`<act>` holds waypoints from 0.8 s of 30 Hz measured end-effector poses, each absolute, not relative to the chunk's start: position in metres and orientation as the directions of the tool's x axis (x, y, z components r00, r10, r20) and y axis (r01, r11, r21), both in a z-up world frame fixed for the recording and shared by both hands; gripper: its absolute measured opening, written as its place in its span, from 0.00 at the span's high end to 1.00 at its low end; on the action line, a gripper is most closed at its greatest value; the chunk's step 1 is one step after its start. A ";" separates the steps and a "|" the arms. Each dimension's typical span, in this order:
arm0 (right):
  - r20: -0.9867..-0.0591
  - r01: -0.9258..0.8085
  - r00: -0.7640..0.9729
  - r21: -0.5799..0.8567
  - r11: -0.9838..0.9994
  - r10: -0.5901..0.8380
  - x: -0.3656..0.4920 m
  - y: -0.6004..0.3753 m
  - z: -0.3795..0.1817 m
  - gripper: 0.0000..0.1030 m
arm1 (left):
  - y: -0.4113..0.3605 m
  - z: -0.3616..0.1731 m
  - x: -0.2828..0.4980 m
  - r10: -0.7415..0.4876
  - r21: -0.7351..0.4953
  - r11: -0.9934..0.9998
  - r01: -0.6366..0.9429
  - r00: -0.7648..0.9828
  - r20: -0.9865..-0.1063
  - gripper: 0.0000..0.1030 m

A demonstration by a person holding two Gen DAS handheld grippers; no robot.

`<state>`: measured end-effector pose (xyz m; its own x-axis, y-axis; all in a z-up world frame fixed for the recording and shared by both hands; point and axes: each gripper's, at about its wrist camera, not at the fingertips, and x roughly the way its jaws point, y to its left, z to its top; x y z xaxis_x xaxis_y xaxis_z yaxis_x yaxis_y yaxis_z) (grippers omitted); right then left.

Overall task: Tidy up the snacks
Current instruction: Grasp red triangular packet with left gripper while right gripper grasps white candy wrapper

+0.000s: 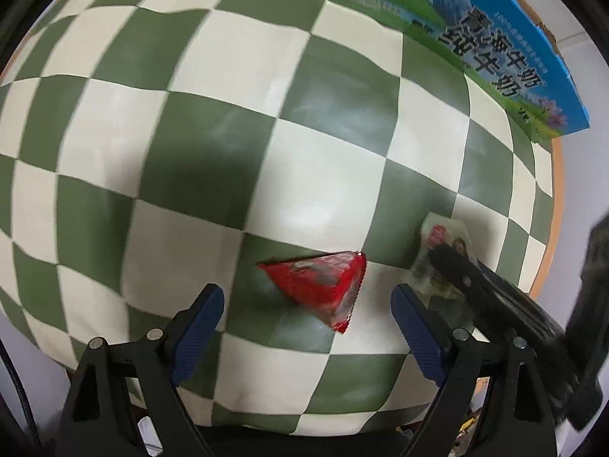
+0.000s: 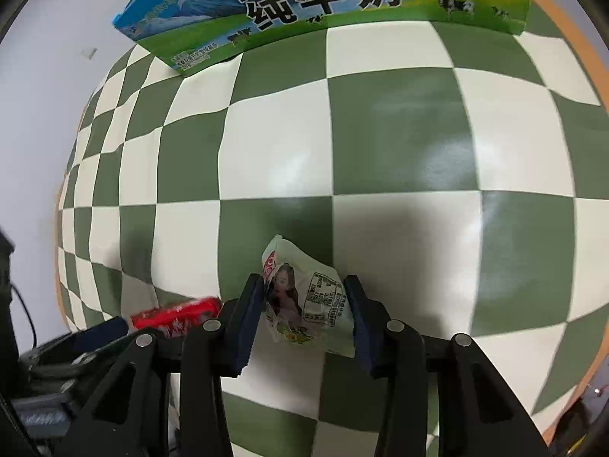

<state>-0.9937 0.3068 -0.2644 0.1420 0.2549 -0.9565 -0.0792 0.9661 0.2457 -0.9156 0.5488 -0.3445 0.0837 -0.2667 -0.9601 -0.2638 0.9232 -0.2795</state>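
The worktop [image 2: 399, 133], covered by a green-and-cream chequered cloth, carries two small snacks and a carton. In the right wrist view, the right gripper [image 2: 304, 304] points steeply down and its jaws are closed on a pale white plastic snack packet [image 2: 308, 297] printed with a portrait and a block of text; both dark blue pads press its sides, and the packet's top sticks out toward 12 o'clock. At about 9 o'clock from it lies a red foil triangular snack packet [image 2: 179, 314], well apart from the white one.

In the left wrist view, the left gripper [image 1: 308, 304] hangs over that red packet [image 1: 323, 285] with its jaws wide; the packet lies flat between the blue pads, touching neither.

A blue-and-green cardboard milk carton [image 2: 304, 0] with large black Chinese lettering sits at 12 o'clock, at the far edge of the worktop.
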 end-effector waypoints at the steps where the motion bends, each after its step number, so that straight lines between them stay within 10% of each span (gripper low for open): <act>1: -0.957 -0.078 0.142 0.245 0.966 0.254 -0.995 0.304 -0.262 0.57 | 0.545 -0.349 -0.914 -0.269 -0.278 0.924 -0.262 0.073 -0.960 0.13; 5: -0.960 -0.058 0.136 0.237 0.970 0.243 -1.007 0.282 -0.256 0.57 | 0.533 -0.363 -0.909 -0.277 -0.283 0.926 -0.249 0.057 -0.959 0.13; 10: -0.959 -0.010 0.123 0.257 0.966 0.256 -1.017 0.257 -0.253 0.57 | 0.521 -0.372 -0.910 -0.242 -0.248 0.944 -0.216 0.051 -0.969 0.40; 24: -0.968 0.017 0.096 0.234 0.972 0.231 -1.016 0.265 -0.272 0.46 | 0.496 -0.367 -0.921 -0.172 -0.180 0.973 -0.143 0.061 -0.983 0.45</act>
